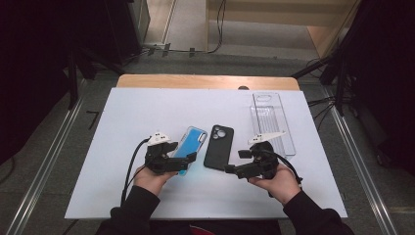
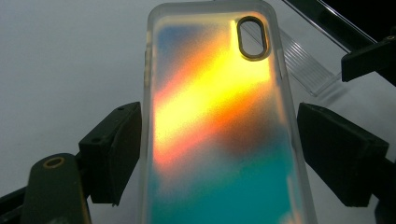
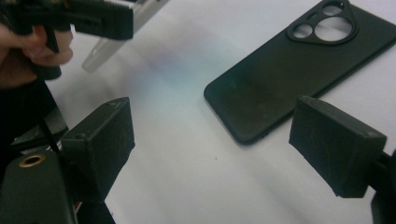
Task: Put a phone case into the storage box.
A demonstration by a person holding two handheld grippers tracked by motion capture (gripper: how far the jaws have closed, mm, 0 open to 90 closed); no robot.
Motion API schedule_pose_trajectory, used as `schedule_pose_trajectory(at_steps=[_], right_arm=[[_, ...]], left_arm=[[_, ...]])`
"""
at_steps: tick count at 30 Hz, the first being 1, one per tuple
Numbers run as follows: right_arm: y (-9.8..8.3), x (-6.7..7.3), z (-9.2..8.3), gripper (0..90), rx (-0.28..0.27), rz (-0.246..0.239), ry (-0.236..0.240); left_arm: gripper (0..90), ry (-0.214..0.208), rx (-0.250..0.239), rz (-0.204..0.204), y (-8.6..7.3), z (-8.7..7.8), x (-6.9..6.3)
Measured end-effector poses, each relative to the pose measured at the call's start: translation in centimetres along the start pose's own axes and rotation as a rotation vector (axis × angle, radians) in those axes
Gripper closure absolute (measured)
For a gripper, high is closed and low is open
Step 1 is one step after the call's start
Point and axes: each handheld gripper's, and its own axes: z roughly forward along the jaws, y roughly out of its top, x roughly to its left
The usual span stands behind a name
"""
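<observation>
A phone case with an iridescent blue, orange and teal back (image 1: 192, 142) (image 2: 215, 121) lies on the white board (image 1: 147, 112). My left gripper (image 1: 188, 161) (image 2: 219, 121) is open and straddles its near end, pads just beside the case's long edges. I cannot see them pressing. A black phone case (image 1: 219, 146) (image 3: 289, 70) lies to its right, camera cutout at the far end. My right gripper (image 1: 235, 161) (image 3: 212, 116) stands open just off the black case's near corner, with only board and that corner between its pads.
A clear plastic tray (image 1: 271, 122) (image 2: 303, 60) lies at the board's far right. The table's wooden far edge (image 1: 205, 81) shows beyond the board. Dark stands and cables surround the table. In the right gripper view the left gripper (image 3: 93, 18) shows at the top left.
</observation>
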Motion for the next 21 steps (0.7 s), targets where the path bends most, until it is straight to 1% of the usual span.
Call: schedule_pose_trajectory(at_steps=[1, 2, 3, 5, 7, 10, 12, 13, 14, 15, 16, 18, 21], right_arm=[[0.4, 0.1, 0.1, 12.3, -0.007, 0.005, 0.004], [0.4, 0.1, 0.1, 12.3, -0.007, 0.005, 0.004], [0.8, 0.2, 0.2, 12.5, -0.017, 0.010, 0.005], [1.0, 0.2, 0.3, 12.8, -0.018, 0.010, 0.007], [1.6, 0.3, 0.4, 12.8, -0.032, 0.023, 0.014], [2.0, 0.3, 0.6, 12.8, -0.041, 0.028, 0.015], [2.7, 0.4, 0.9, 12.8, -0.045, 0.032, 0.016], [2.9, 0.4, 1.0, 12.8, -0.047, 0.033, 0.019], [2.9, 0.4, 1.0, 12.8, -0.047, 0.033, 0.019], [3.4, 0.4, 1.1, 12.8, -0.049, 0.036, 0.020], [3.4, 0.4, 1.1, 12.8, -0.049, 0.036, 0.020], [4.0, 0.4, 1.4, 12.8, -0.052, 0.044, 0.020], [4.3, 0.4, 1.6, 12.9, -0.053, 0.044, 0.022]], left_arm=[[16.9, 0.004, -0.008, -0.001, -0.1, 0.1, 0.0], [16.9, 0.004, -0.010, -0.002, -0.1, 0.2, -0.1], [16.9, 0.007, -0.008, -0.001, -0.2, 0.2, -0.1], [16.9, 0.012, -0.014, 0.002, -0.3, 0.5, -0.2], [16.9, 0.018, -0.021, 0.001, -0.5, 0.6, -0.2], [16.9, 0.024, -0.050, 0.001, -0.7, 0.8, -0.3], [16.9, 0.026, -0.064, 0.001, -0.8, 1.0, -0.3], [16.9, 0.032, -0.081, 0.008, -1.0, 1.1, -0.4], [16.9, 0.032, -0.081, 0.008, -1.0, 1.1, -0.4], [16.9, 0.034, -0.089, 0.015, -1.1, 1.1, -0.5], [16.9, 0.037, -0.101, 0.016, -1.2, 1.2, -0.6], [16.9, 0.041, -0.110, 0.032, -1.3, 1.3, -0.7], [16.9, 0.036, -0.117, 0.030, -1.5, 1.6, -0.9]])
